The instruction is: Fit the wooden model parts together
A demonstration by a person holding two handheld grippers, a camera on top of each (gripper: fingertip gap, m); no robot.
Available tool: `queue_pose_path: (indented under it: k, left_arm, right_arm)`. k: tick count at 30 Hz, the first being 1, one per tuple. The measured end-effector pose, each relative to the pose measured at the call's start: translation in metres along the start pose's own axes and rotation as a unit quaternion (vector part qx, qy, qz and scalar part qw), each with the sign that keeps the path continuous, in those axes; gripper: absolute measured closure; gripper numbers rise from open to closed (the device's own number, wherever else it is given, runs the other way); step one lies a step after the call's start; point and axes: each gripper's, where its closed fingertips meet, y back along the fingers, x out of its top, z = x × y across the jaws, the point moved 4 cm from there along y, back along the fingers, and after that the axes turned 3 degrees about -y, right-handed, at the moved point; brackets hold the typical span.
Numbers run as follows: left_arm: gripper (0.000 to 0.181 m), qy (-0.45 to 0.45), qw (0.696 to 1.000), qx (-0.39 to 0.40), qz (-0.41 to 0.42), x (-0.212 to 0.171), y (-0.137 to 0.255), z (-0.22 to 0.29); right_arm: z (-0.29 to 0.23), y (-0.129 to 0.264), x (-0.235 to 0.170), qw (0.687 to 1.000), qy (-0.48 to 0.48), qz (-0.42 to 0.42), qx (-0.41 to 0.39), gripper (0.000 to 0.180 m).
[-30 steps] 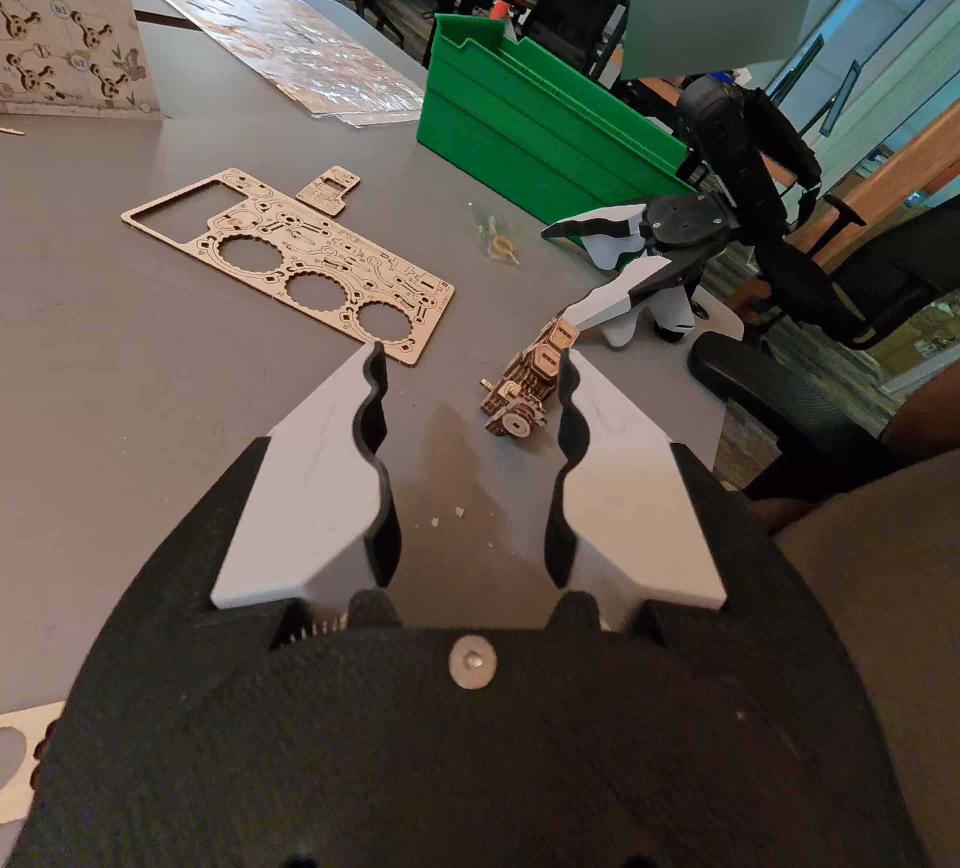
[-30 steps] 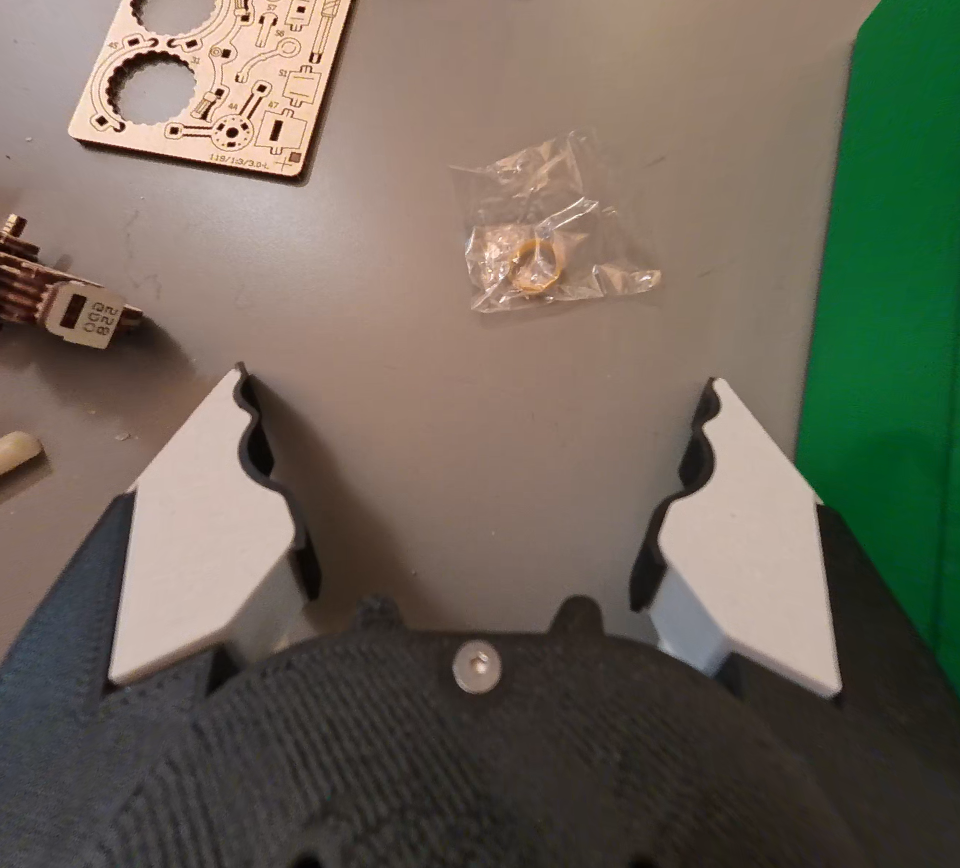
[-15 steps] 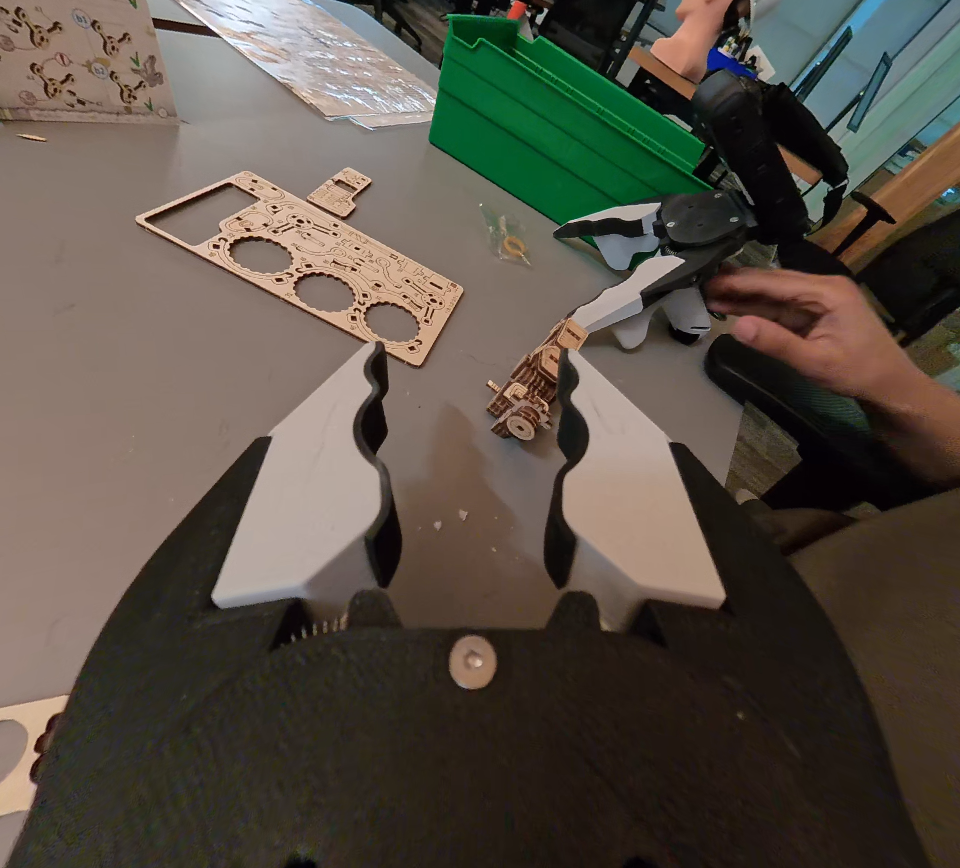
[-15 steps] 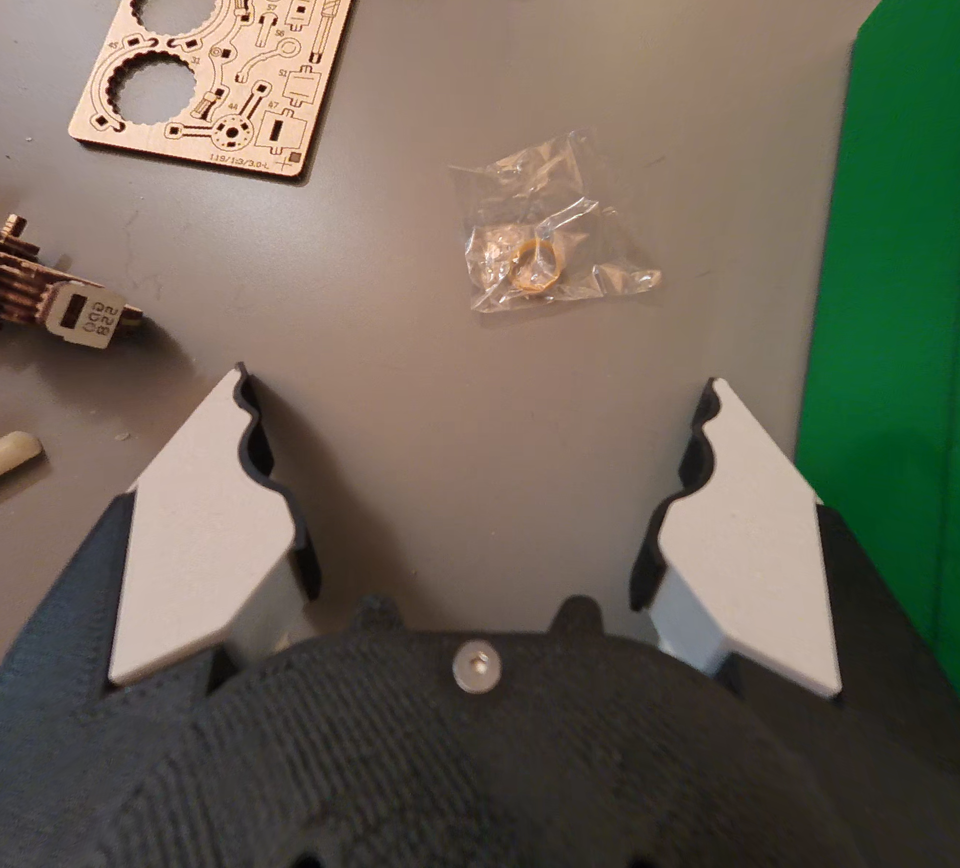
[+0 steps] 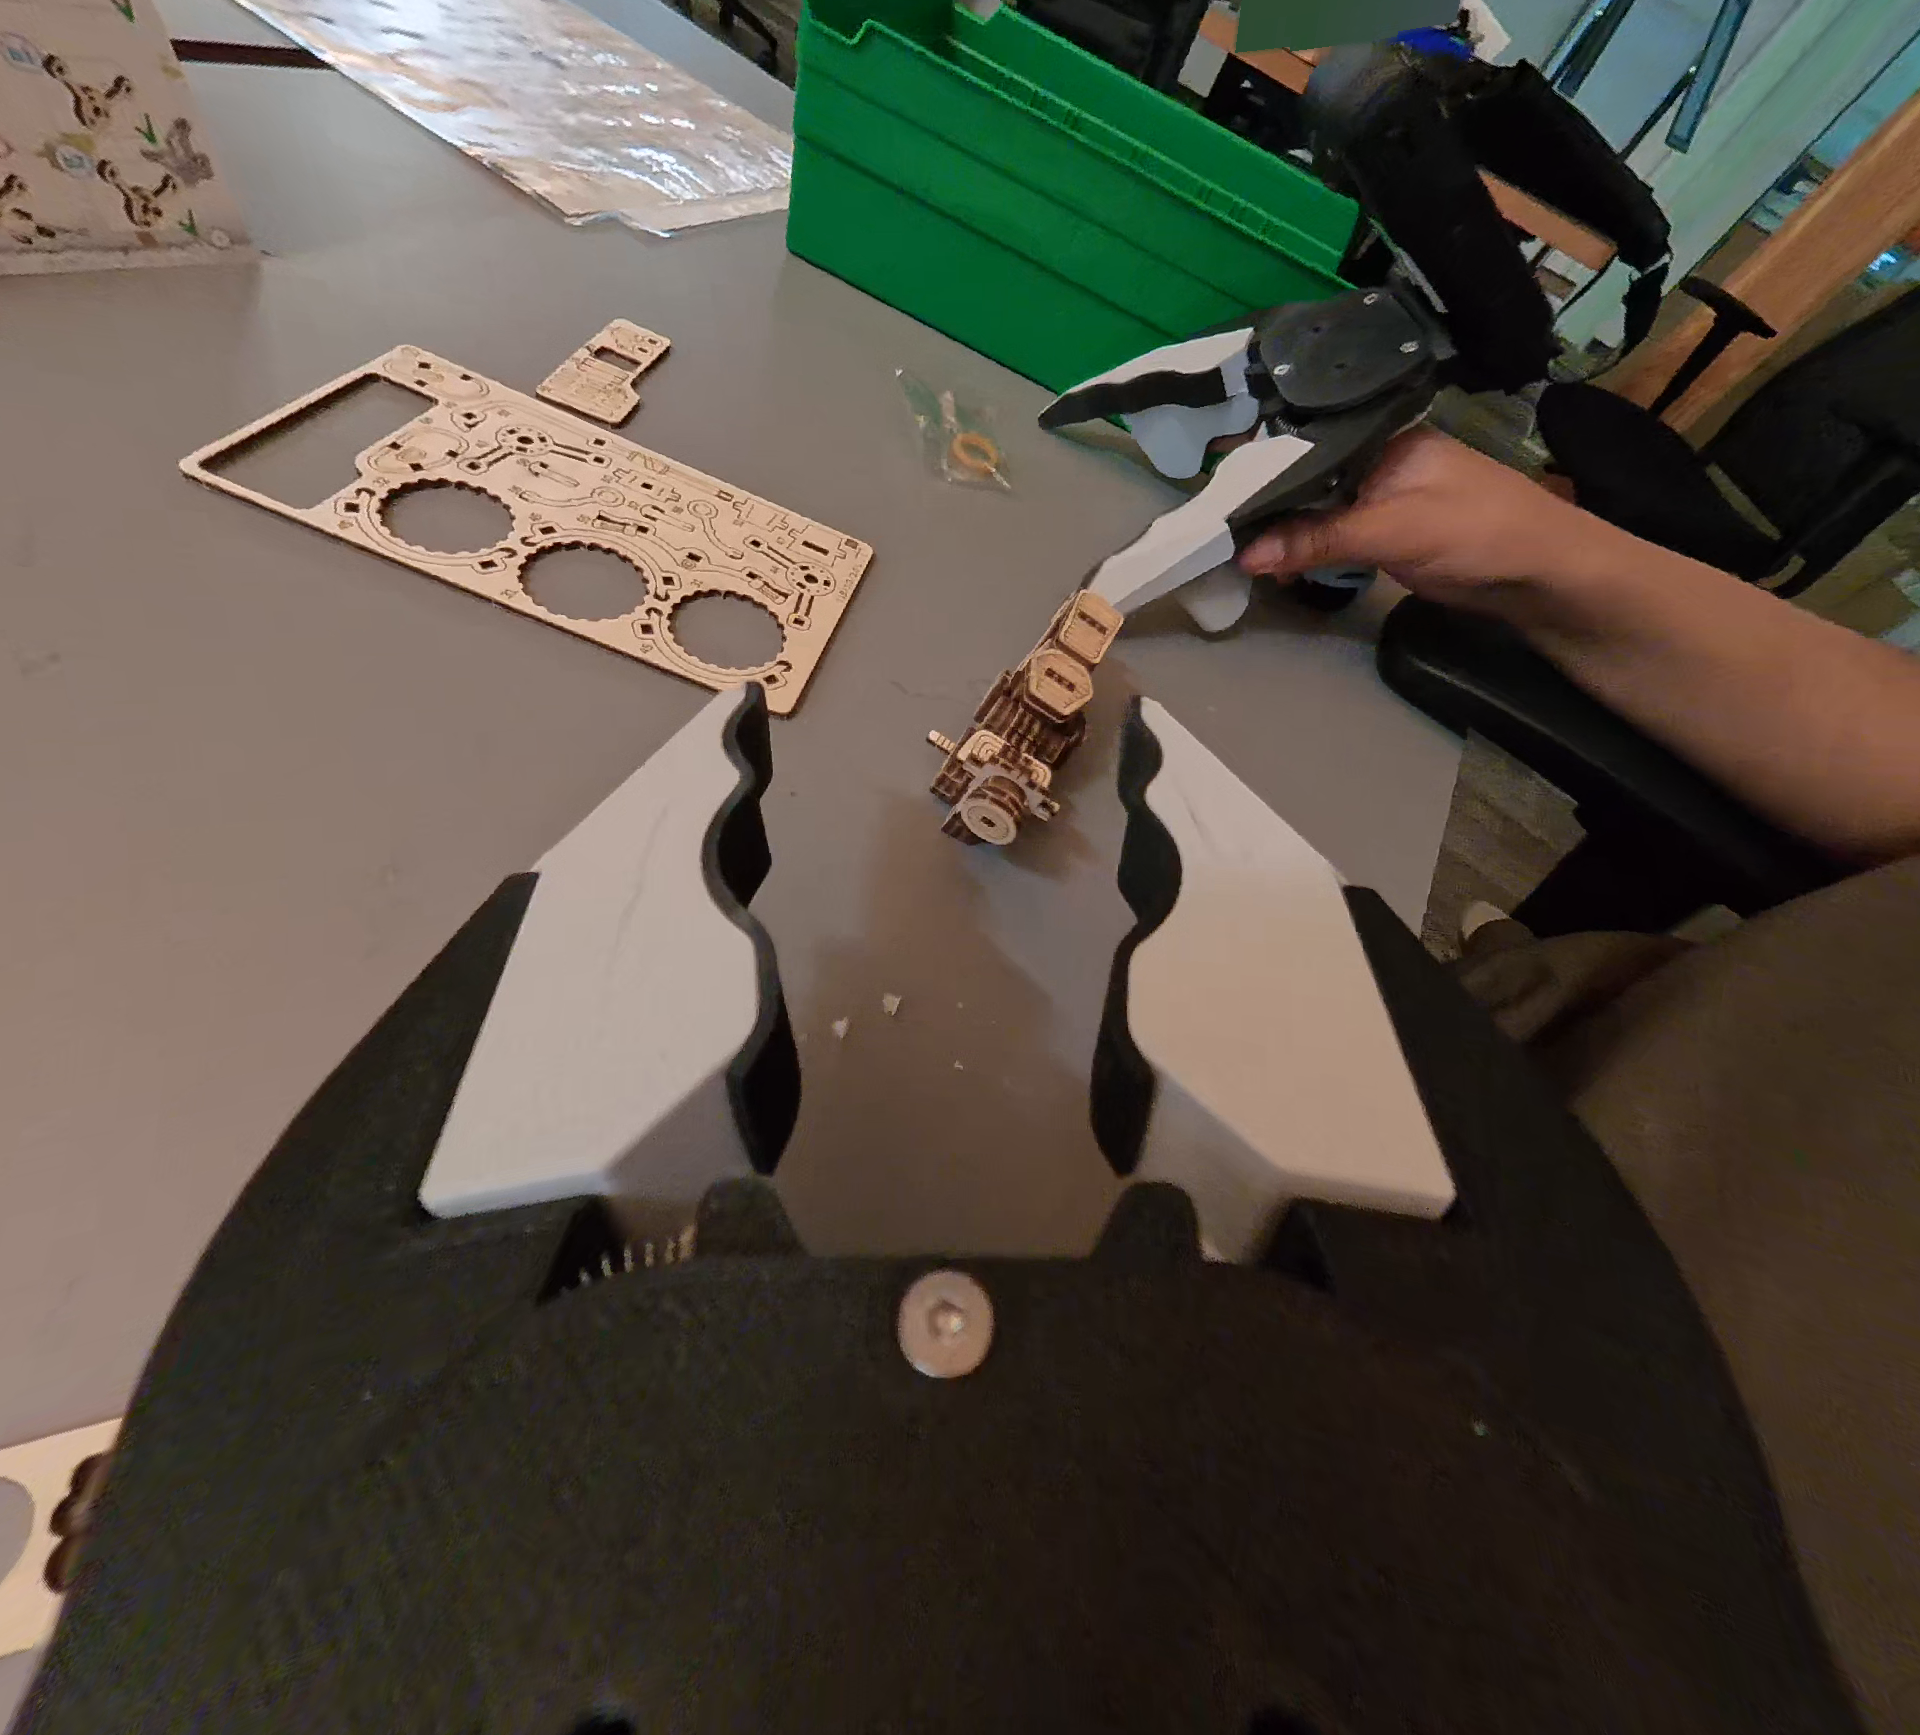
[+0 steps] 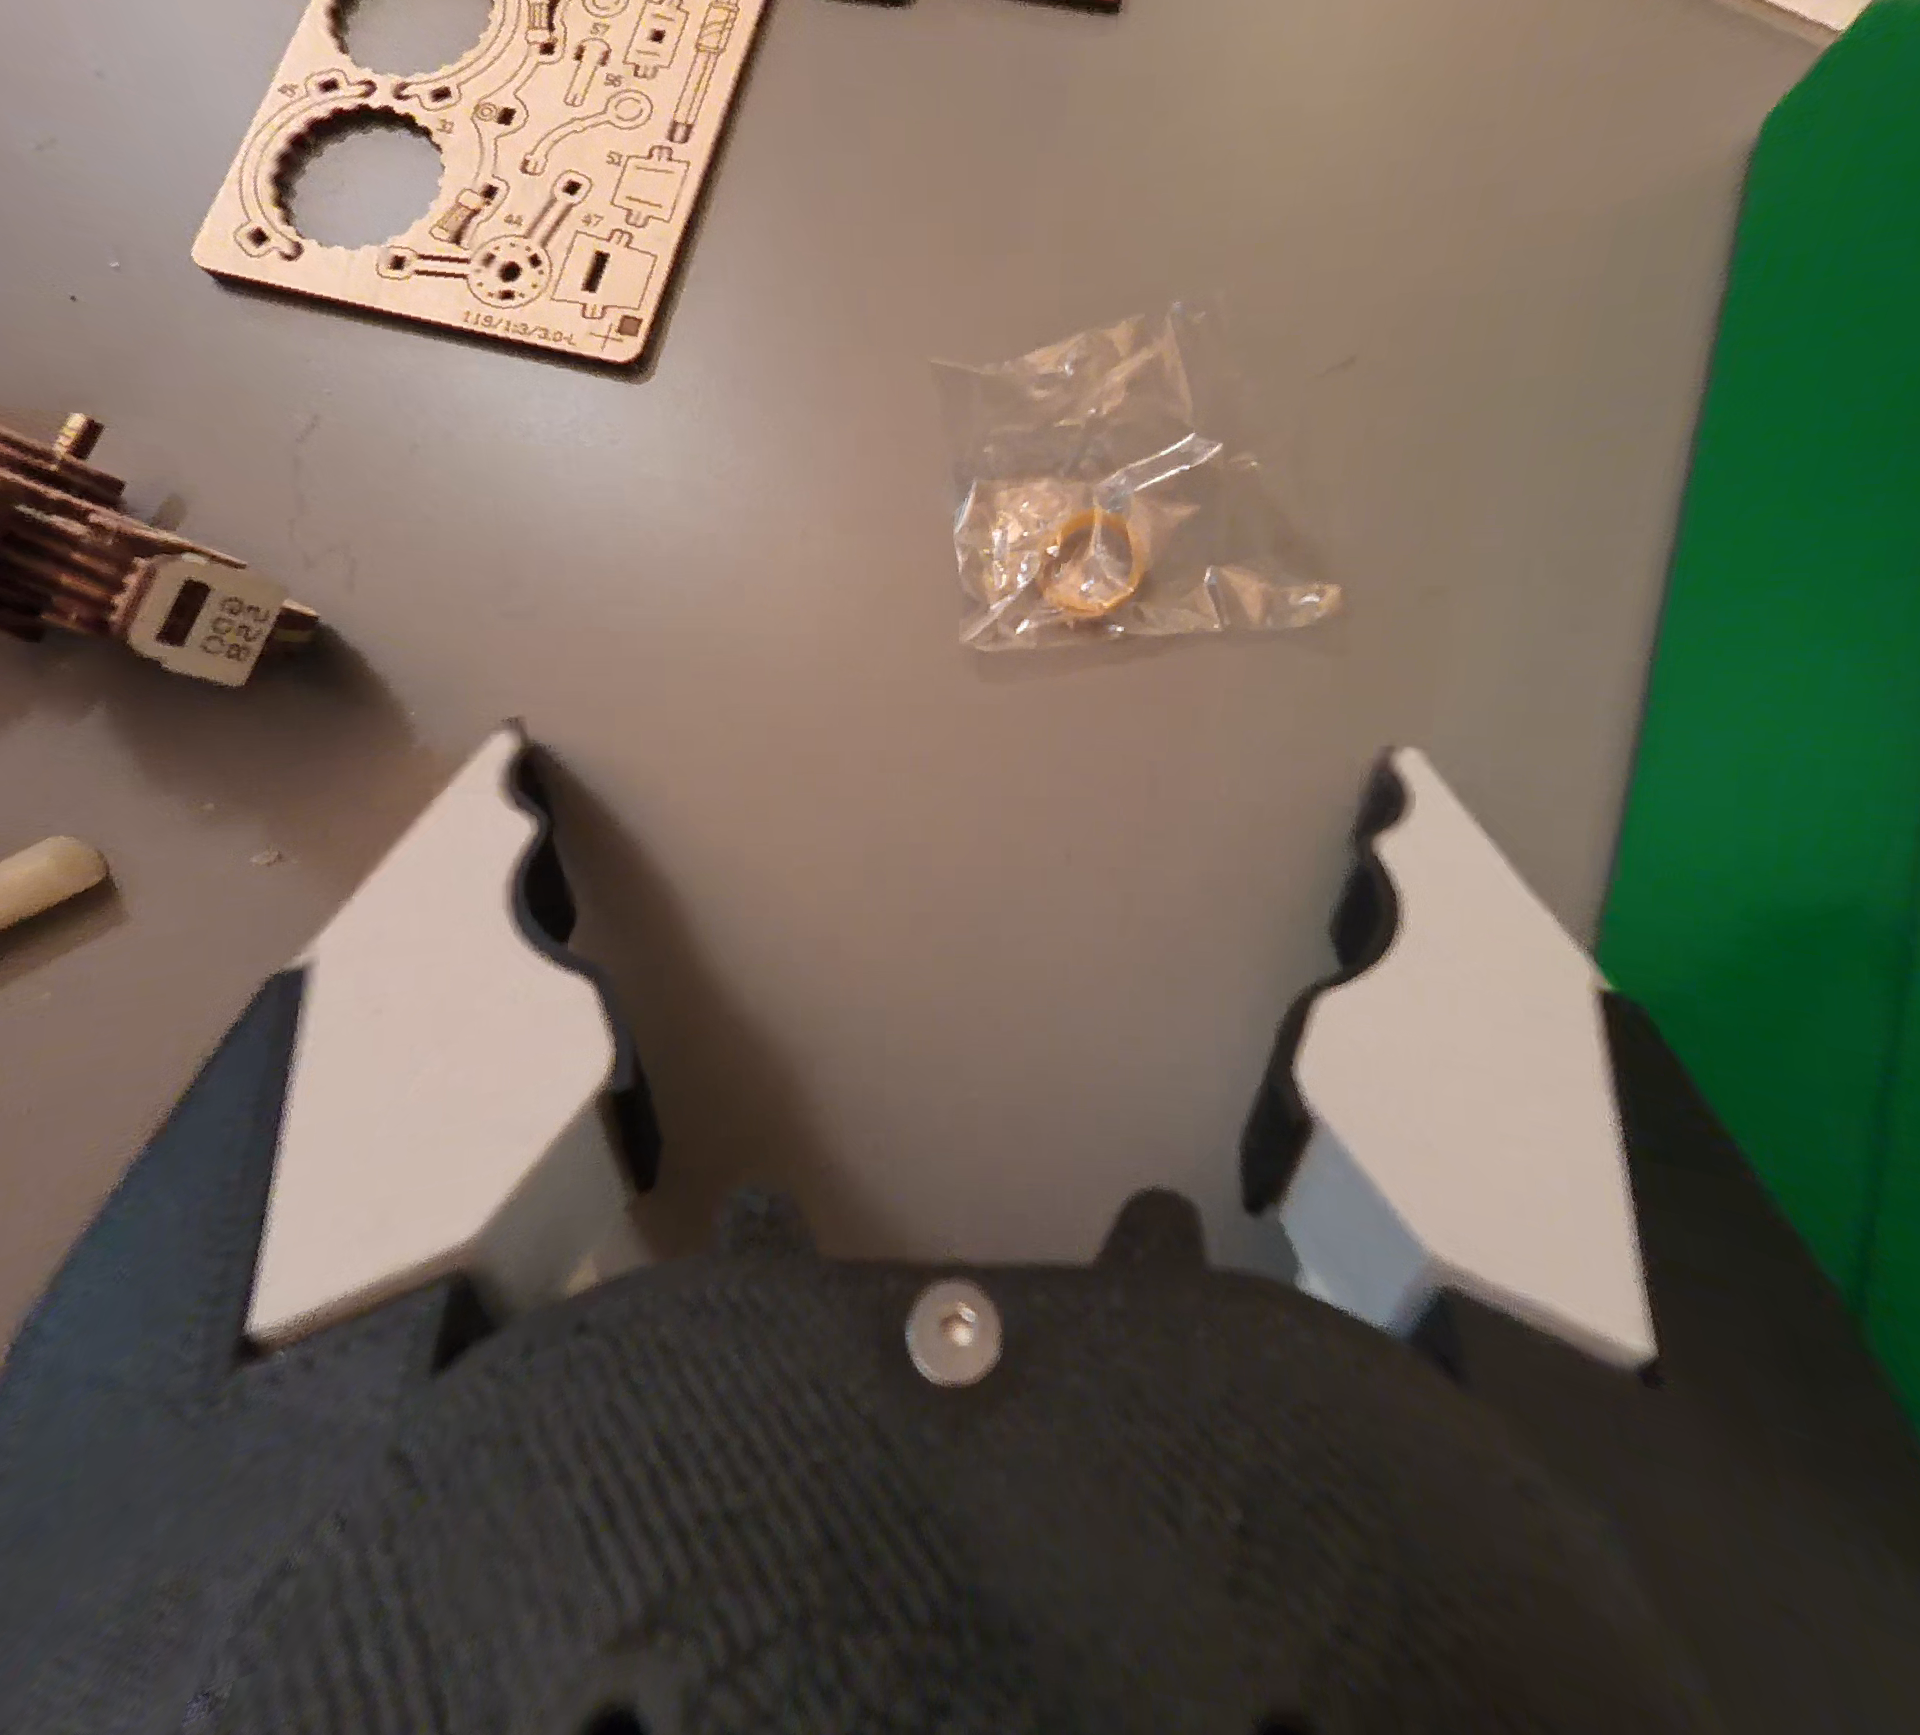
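The left tool (image 5: 940, 719), with white fingers on a black body, hangs released above the grey bench (image 5: 208, 750), holding nothing. Just beyond its fingertips, nearer the right one, the small part-built wooden model (image 5: 1013, 745) lies on the bench: stacked brown laser-cut layers, a pale round hub facing the camera, and two pale slotted tabs at its far end. Past it, the right tool (image 6: 951, 740) is spread wide and empty, gripped by a person's hand (image 5: 1392, 522); its lower finger tip sits touching or just beside the model's far tab. To the left lies the flat pale plywood parts sheet (image 5: 540, 501) with three toothed round holes, and a small wooden fragment (image 5: 603, 371) beside it. A clear plastic bag holding a yellow ring (image 6: 1096, 558) rests farther off, before the green plastic bin (image 5: 1039, 179).
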Motion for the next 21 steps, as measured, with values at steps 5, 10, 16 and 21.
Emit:
queue_pose_path:
  k: [5,10,16,21]
  left_arm:
    - [0.112,0.007,0.999,-0.044,-0.001,0.000,0.003,0.006]
    - [0.113,-0.018,0.997,-0.063,-0.046,-0.012,-0.003,0.013]
    - [0.113,-0.037,0.994,-0.064,-0.079,-0.021,-0.010,0.016]
    - [0.116,-0.024,0.995,-0.059,-0.083,-0.022,-0.011,0.012]
  right_arm:
    - [-0.030,0.034,0.022,0.991,0.044,0.100,0.073,0.099]
    - [-0.077,0.067,0.051,0.951,0.137,0.235,0.144,0.119]
    - [-0.109,0.081,0.089,0.879,0.078,0.362,0.300,0.131]
    - [-0.105,0.060,0.082,0.894,0.117,0.317,0.295,0.144]
